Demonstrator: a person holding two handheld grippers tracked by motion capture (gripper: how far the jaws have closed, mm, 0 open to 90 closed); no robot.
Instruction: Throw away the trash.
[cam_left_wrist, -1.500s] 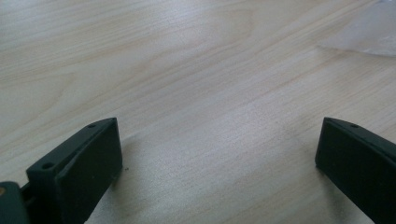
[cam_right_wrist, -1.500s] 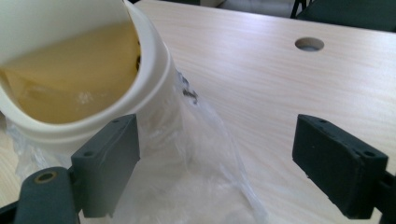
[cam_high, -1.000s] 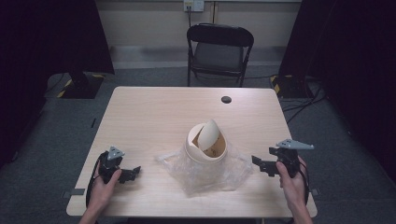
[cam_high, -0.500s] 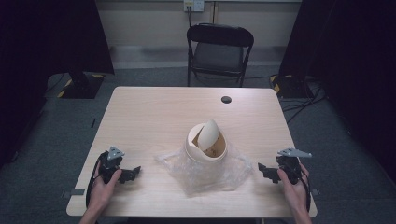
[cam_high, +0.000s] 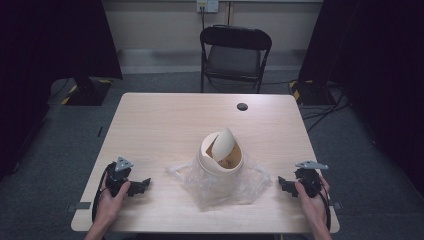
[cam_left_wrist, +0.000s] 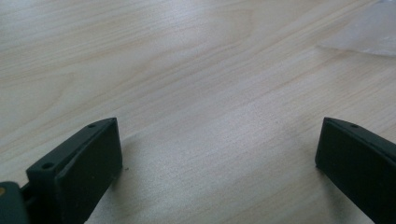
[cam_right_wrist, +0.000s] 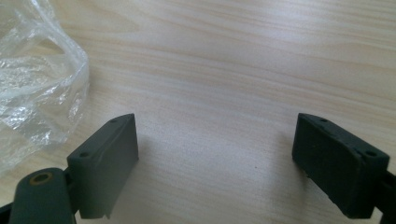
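A cream swing-lid bin (cam_high: 221, 152) stands near the middle of the wooden table (cam_high: 165, 125), its flap tilted up. Crumpled clear plastic (cam_high: 220, 182) spreads around its base; an edge of that plastic (cam_right_wrist: 37, 84) lies left of the right jaws, and a corner of it (cam_left_wrist: 369, 32) shows at the upper right of the left gripper view. My left gripper (cam_high: 142, 186) rests low on the table at the front left, open, with bare wood between its jaws. My right gripper (cam_high: 284, 184) sits at the front right, open, nothing held.
A small black disc (cam_high: 242, 106) lies near the table's far edge. A black folding chair (cam_high: 235, 55) stands behind the table. Dark curtains hang at both sides, and cables run over the grey floor at the right.
My right gripper has come down and slightly rightward to rest near the table's front right. The left gripper, bin and plastic have stayed put.
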